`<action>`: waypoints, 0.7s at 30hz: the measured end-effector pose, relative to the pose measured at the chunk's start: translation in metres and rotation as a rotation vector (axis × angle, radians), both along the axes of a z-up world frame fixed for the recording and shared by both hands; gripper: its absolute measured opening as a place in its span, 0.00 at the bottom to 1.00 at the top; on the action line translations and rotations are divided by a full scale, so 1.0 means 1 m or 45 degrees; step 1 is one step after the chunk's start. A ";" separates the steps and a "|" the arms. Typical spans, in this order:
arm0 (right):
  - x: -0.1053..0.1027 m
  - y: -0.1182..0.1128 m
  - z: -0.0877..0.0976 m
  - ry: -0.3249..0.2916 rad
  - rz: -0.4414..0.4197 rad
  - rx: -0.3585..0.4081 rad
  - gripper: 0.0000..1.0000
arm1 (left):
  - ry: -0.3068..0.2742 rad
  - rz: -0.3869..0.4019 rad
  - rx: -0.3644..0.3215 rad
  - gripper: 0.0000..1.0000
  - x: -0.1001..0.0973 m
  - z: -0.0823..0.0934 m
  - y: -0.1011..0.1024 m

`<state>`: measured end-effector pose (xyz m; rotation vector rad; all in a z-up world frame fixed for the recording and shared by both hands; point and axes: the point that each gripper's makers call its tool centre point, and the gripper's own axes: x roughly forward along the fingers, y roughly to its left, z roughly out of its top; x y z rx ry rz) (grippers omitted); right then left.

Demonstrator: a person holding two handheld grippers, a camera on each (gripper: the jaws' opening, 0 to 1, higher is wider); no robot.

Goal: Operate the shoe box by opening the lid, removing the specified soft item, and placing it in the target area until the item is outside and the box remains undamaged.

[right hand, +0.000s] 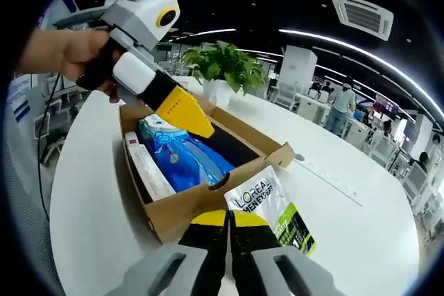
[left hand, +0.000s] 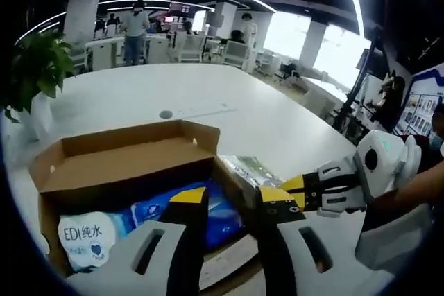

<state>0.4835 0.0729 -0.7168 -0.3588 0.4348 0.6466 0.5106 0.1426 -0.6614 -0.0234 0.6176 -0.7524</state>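
While our right gripper (right hand: 229, 221) pinches the L'Oreal pouch (right hand: 272, 214) at the shoe box's (right hand: 180, 209) five o'clock corner and our left gripper (left hand: 232, 206) hovers wide, we judge tugging could tear the cardboard wall.

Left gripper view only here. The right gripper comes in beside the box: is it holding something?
Observer: Yes. In the right gripper view, the right gripper is shut on the edge of a pouch.
Operator: Which pouch?
Observer: Its print reads L'OREAL MEN EXPERT. It is dark with a green patch.
Operator: Is it out of the box?
Observer: Yes, it is outside the cardboard box, beside its near wall. The blue pack lies inside.
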 end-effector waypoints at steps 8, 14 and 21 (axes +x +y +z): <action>0.002 0.002 -0.010 0.022 0.017 -0.029 0.00 | -0.014 0.044 0.025 0.28 -0.002 0.001 0.034; 0.000 0.006 -0.022 0.012 0.089 -0.131 0.00 | -0.037 0.095 0.032 0.28 -0.002 0.007 0.059; 0.001 0.004 -0.034 0.035 0.089 -0.149 0.00 | -0.055 0.151 0.038 0.28 0.001 0.011 0.082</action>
